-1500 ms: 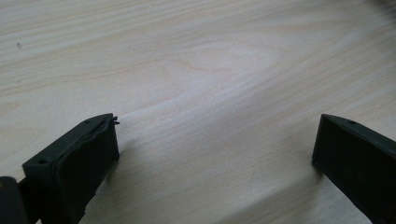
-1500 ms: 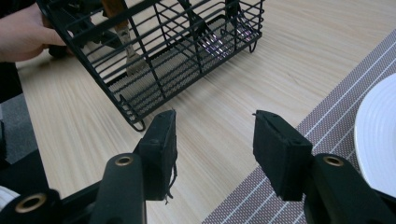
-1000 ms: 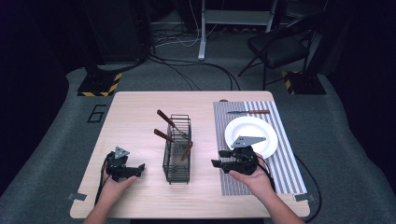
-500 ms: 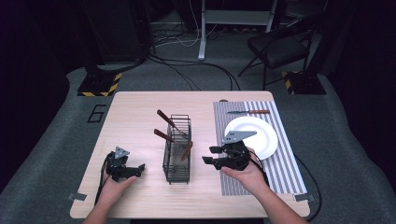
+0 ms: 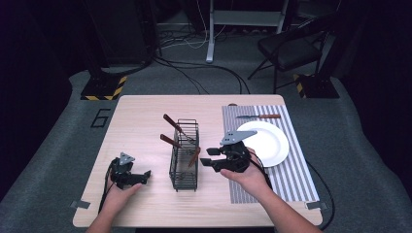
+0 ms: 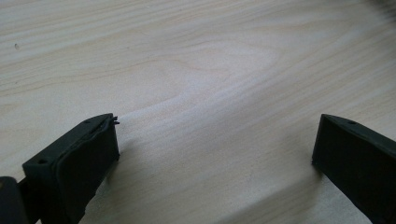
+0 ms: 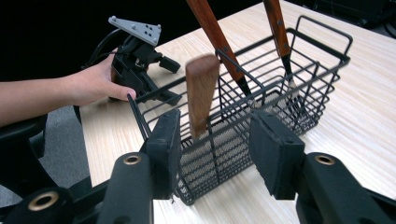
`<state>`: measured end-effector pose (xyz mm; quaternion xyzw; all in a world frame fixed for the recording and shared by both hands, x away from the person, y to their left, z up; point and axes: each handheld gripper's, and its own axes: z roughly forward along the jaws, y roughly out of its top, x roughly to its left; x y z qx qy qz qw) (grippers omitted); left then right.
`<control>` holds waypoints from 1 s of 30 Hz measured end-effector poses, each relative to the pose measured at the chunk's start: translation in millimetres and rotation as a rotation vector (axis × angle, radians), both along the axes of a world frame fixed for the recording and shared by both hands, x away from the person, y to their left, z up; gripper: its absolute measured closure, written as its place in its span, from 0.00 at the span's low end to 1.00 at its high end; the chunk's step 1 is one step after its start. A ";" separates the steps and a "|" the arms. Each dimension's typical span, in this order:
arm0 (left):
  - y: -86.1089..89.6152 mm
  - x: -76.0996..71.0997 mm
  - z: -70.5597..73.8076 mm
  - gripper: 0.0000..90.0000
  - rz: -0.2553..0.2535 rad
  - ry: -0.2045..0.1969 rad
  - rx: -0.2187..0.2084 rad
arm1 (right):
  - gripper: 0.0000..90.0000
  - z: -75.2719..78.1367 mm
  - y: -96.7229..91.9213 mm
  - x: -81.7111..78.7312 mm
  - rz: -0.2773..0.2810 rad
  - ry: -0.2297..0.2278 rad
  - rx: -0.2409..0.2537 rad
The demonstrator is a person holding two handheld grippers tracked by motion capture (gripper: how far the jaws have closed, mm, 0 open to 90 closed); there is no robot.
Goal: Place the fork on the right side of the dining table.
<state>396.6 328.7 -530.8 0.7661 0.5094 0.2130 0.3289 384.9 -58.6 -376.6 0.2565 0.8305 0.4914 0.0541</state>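
Note:
A black wire basket (image 5: 184, 162) (image 7: 299, 84) stands mid-table with three wooden-handled utensils in it; one short handle (image 5: 194, 156) (image 7: 201, 93) leans at its right side. My right gripper (image 5: 205, 158) (image 7: 217, 140) hovers just right of the basket, pointing at it. Its jaws have just been closing but stand apart, with the short handle and the basket rim in line between the pads, untouched. My left gripper (image 5: 145, 175) (image 6: 215, 144) rests open on bare wood left of the basket, nothing between its jaws.
A white plate (image 5: 269, 141) lies on a striped mat (image 5: 291, 177) at the right, with a wooden-handled knife (image 5: 260, 116) beyond it. Two longer handles (image 5: 171, 124) stick up out of the basket's far half. Cables and a chair stand on the floor behind the table.
My right gripper has moved left from the plate's edge to the basket's right side, rising a little, and its jaws have narrowed. The left gripper has stayed put.

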 end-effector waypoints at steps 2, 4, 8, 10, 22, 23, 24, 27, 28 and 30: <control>0.0 0.0 -0.1 0.00 -0.002 0.000 -0.001 | 0.62 2.6 3.4 0.5 0.005 -0.006 0.002; -0.1 0.0 -0.1 0.00 -0.002 0.000 -0.001 | 0.63 4.0 5.7 1.5 0.012 -0.009 0.010; -0.1 0.0 -0.1 0.00 -0.003 -0.001 -0.002 | 0.64 6.5 9.8 2.7 0.013 -0.003 0.016; -0.1 0.1 -0.1 0.00 -0.004 -0.001 -0.001 | 0.65 8.2 12.5 4.1 0.020 -0.004 0.015; -0.1 0.0 -0.1 0.00 -0.007 -0.001 0.001 | 0.74 15.8 21.6 3.9 0.026 -0.027 0.008; -0.1 0.0 -0.1 0.00 -0.007 -0.001 0.001 | 0.75 15.9 21.8 4.2 0.026 -0.026 0.006; -0.1 0.0 -0.1 0.00 -0.008 -0.001 0.001 | 0.75 16.1 22.1 4.5 0.026 -0.025 0.006; -0.1 0.0 -0.1 0.00 -0.008 -0.001 0.001 | 0.75 16.3 22.4 5.2 0.029 -0.029 0.001; -0.1 0.0 0.0 0.00 -0.008 -0.001 0.001 | 0.74 16.3 22.1 5.0 0.029 -0.028 0.000; -0.1 0.0 -0.1 0.00 -0.008 -0.001 0.001 | 0.75 16.2 21.4 4.1 0.027 -0.022 0.002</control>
